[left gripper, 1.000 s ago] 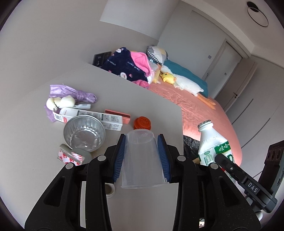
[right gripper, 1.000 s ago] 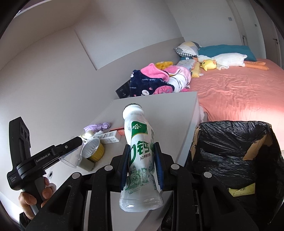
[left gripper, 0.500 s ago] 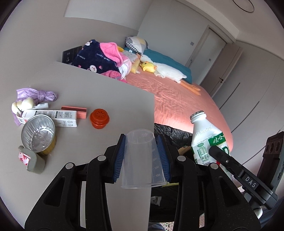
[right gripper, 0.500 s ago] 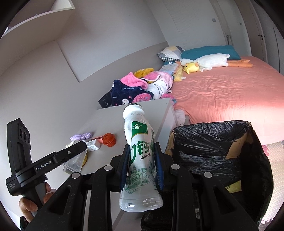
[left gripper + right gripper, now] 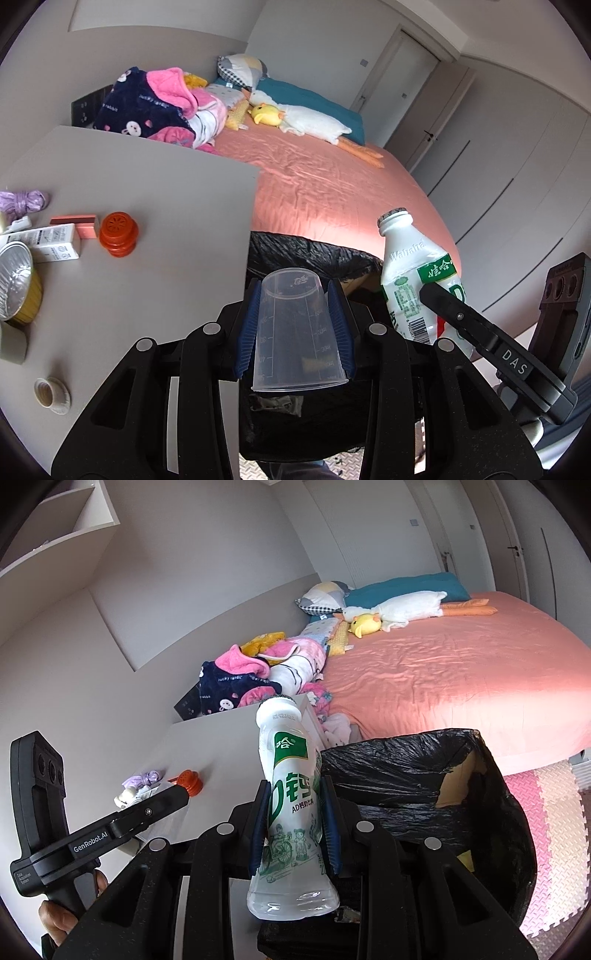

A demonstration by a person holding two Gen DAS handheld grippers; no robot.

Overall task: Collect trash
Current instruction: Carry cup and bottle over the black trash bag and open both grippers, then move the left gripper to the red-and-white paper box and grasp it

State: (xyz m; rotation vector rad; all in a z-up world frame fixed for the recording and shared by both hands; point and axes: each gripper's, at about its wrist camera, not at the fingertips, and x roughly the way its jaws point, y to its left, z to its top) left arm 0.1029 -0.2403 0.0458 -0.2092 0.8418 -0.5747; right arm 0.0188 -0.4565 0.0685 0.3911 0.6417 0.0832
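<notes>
My left gripper [image 5: 294, 325] is shut on a clear plastic measuring cup [image 5: 295, 332], held upside down over the black-lined trash bin [image 5: 314, 254] beside the table edge. My right gripper [image 5: 293, 821] is shut on a white plastic drink bottle [image 5: 291, 805] with a green label, upright, at the bin's [image 5: 406, 786] left rim. The bottle also shows in the left wrist view [image 5: 417, 280], to the right of the cup. The left gripper's body shows in the right wrist view [image 5: 110, 830].
On the grey table [image 5: 147, 192] lie an orange cap [image 5: 118, 234], a pink box [image 5: 74, 223], a white carton [image 5: 48, 245], a foil cup [image 5: 14, 280], a purple bag [image 5: 24, 199] and a small white ring [image 5: 51, 393]. A pink bed [image 5: 461, 675] stands behind the bin.
Both grippers have moved right, off the table and over the bin. The cup and the bottle stay gripped. The table items have slid to the left of the left wrist view.
</notes>
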